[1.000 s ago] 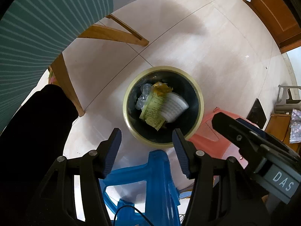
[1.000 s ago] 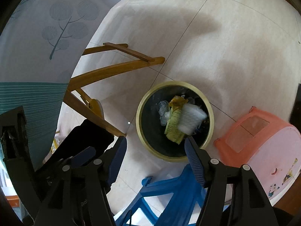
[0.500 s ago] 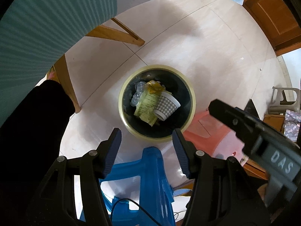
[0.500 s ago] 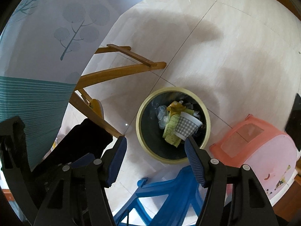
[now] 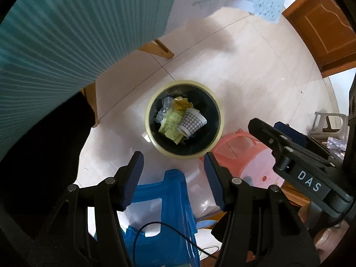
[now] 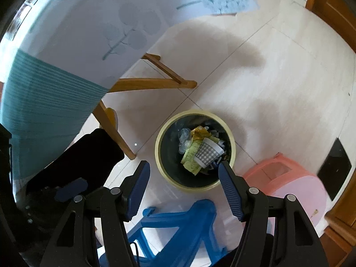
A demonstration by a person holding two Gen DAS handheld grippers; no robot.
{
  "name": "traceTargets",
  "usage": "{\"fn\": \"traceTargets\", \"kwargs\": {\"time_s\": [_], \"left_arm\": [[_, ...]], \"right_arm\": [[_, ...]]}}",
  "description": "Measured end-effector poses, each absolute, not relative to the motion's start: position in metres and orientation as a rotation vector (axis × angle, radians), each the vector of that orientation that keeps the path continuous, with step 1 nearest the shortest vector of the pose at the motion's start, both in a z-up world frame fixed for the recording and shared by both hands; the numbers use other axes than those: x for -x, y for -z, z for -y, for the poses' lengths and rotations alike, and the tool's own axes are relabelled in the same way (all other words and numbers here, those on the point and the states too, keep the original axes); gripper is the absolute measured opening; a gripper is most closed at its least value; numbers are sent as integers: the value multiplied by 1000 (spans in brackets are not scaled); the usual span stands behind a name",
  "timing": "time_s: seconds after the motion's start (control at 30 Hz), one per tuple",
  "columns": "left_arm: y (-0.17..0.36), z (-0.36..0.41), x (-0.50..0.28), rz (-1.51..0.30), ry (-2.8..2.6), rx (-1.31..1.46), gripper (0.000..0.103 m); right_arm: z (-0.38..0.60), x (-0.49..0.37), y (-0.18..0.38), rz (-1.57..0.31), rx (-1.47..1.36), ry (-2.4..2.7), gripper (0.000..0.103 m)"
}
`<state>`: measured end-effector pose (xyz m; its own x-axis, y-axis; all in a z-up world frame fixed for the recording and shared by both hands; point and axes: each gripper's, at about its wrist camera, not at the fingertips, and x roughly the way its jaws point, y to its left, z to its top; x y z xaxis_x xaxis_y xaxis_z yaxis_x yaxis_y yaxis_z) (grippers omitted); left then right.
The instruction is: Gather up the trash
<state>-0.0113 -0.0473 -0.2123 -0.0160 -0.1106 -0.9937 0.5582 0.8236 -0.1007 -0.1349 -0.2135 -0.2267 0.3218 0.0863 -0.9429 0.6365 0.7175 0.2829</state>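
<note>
Both claws spread, nothing between the pads. Left claw and right claw hang above the floor, pointing down at the bin.

Trash sits inside the bin, not on any surface: checked paper cup lying on its side on top, yellow-green printed wrapper under it, clear crumpled plastic toward the rim, a scrap of gold foil behind.

Handling, as a judgement:
- Cup: light, thin-walled, crushes easily. Best pinch is across the rolled lip or the base ring, gentle squeeze.
- Wrapper: limp, slick film, no stiffness. Pinch an edge or a fold, expect it to slide.
- Clear plastic: springy, slippery, hard to see edges.

Bin: round, pale yellow rim, dark liner or inner wall, smooth plastic, looks rigid. Stands on glossy pale floor tiles.

Around it: blue plastic stool just beside the bin under the claws, pink plastic stool beside the rim, wooden legs under a teal-and-white cloth.
</note>
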Motion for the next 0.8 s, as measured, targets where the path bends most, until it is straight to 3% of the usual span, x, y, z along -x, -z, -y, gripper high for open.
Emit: {"fn": "traceTargets", "kwargs": {"time_s": [0.37,0.8], "left_arm": [[107,26,15,-1375,582,-297,53],[-38,-2,-4,-1054,405,-76,53]], "right_arm": [[193,116,104,-1074,-486,311,65],[180,56,-45,-775,-330,101,65]]}}
